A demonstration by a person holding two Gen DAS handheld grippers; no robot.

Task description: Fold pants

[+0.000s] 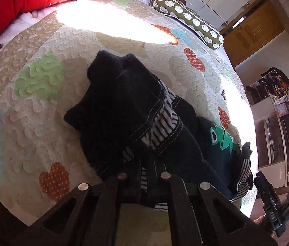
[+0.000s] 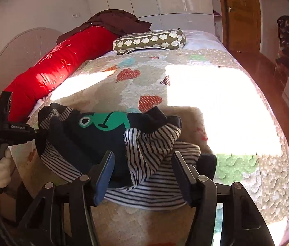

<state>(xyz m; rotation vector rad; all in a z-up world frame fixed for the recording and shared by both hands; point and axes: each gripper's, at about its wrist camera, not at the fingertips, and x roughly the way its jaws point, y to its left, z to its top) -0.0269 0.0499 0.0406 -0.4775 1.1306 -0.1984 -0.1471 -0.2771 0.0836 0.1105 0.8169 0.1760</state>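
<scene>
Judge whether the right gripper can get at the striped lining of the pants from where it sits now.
Probably yes: the right gripper is open, with the striped lining bunched directly between its fingers and nothing in front blocking it.

My left gripper (image 1: pixel 144 174) has its fingers pinched close together with cloth caught between them, while my right gripper (image 2: pixel 143 176) sits low with its jaws spread wide, blue pads (image 2: pixel 104 176) facing inward.

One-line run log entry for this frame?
left gripper: shut on dark pants with striped lining | right gripper: open, straddling pants | surface: heart-patterned quilt | pants bunched, unfolded
</scene>
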